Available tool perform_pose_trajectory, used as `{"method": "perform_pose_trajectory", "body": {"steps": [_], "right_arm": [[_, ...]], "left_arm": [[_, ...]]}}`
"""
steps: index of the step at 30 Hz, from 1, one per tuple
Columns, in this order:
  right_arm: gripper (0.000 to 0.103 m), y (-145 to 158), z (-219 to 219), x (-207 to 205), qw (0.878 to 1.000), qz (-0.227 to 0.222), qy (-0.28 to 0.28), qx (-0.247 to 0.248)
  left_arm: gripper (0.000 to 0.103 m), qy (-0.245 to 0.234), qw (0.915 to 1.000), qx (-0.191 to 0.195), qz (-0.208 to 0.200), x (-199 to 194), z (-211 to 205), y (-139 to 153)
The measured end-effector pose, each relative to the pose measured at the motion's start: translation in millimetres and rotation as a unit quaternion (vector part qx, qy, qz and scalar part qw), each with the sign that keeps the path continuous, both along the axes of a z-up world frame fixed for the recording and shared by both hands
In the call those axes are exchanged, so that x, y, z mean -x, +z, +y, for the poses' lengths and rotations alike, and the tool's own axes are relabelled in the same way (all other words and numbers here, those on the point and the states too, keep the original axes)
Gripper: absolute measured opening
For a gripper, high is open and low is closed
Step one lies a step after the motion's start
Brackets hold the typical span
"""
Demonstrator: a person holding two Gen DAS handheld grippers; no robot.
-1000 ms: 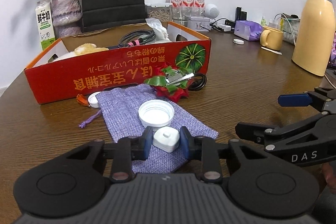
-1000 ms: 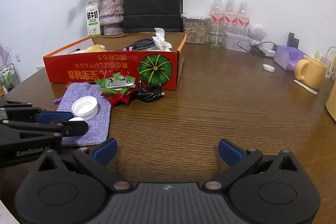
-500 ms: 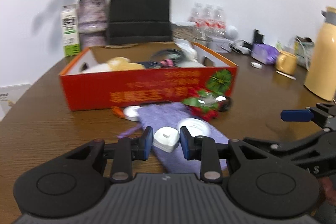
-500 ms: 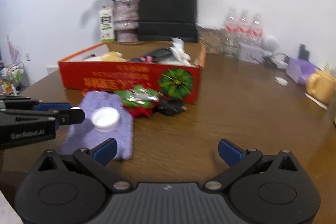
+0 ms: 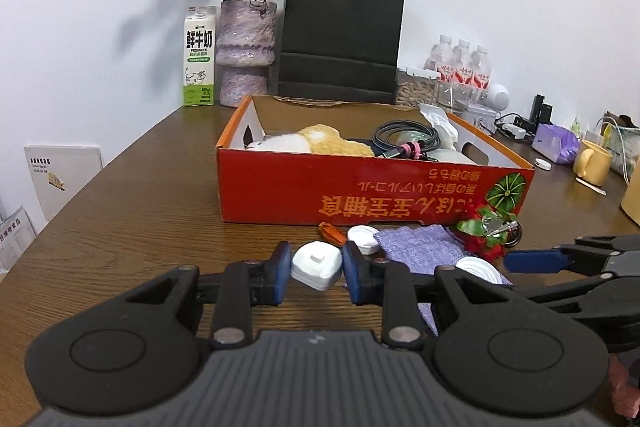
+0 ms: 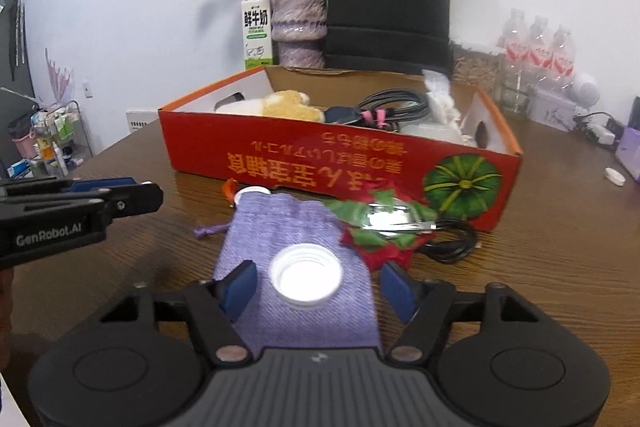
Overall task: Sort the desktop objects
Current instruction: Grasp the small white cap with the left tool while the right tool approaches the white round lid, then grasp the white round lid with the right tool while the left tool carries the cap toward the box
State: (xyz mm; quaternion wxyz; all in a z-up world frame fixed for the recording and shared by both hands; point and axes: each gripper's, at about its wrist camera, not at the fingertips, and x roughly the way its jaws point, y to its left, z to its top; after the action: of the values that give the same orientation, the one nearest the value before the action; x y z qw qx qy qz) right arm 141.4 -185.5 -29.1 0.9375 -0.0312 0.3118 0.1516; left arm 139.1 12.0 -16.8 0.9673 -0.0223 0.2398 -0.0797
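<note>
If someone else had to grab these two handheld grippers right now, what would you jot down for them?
Left gripper: jaws shut on the small white plastic plug-shaped piece, lifted.
Right gripper: jaws closing around the wide white screw cap on the purple cloth pouch, not yet gripping.
Red cardboard box already holds cables and a plush toy.
Left: box both pieces, then pouch, small white cap, red-green decoration.

Both grippers (image 5: 316,277) (image 6: 316,285) are black, blue-padded, silver-screwed, 1 marked "GenRobot.AI".
</note>
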Motion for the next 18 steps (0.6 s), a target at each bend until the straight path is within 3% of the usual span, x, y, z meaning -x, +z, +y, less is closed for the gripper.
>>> {"method": "perform_pose_trajectory", "body": {"steps": [2, 4, 5, 12, 18], "right_arm": [[0.060, -2.2, 5.0, -2.4, 1.000, 0.005, 0.001, 0.002], [0.042, -4.4, 7.6, -4.9, 1.000, 0.011, 0.002, 0.001], [0.039, -4.9, 7.9, -5.0, 1.000, 0.013, 0.002, -0.001], [0.039, 6.8, 4.6, 5.9, 1.000, -0.016, -0.003, -0.015], [0.039, 28.2, 0.6, 6.5, 0.998, -0.050, -0.004, -0.025]], "left_arm": [[0.029, -0.002, 1.0000, 0.004, 0.002, -1.8, 1.9, -1.3], [0.029, -0.003, 1.0000, 0.005, 0.004, -3.1, 2.9, -2.9], [0.029, -0.004, 1.0000, 0.005, 0.005, -3.6, 2.7, -3.5], [0.029, -0.005, 1.0000, 0.008, 0.000, -3.5, 4.5, 0.5], [0.029, -0.002, 0.9994, 0.023, -0.025, -11.1, 2.9, 25.6]]}}
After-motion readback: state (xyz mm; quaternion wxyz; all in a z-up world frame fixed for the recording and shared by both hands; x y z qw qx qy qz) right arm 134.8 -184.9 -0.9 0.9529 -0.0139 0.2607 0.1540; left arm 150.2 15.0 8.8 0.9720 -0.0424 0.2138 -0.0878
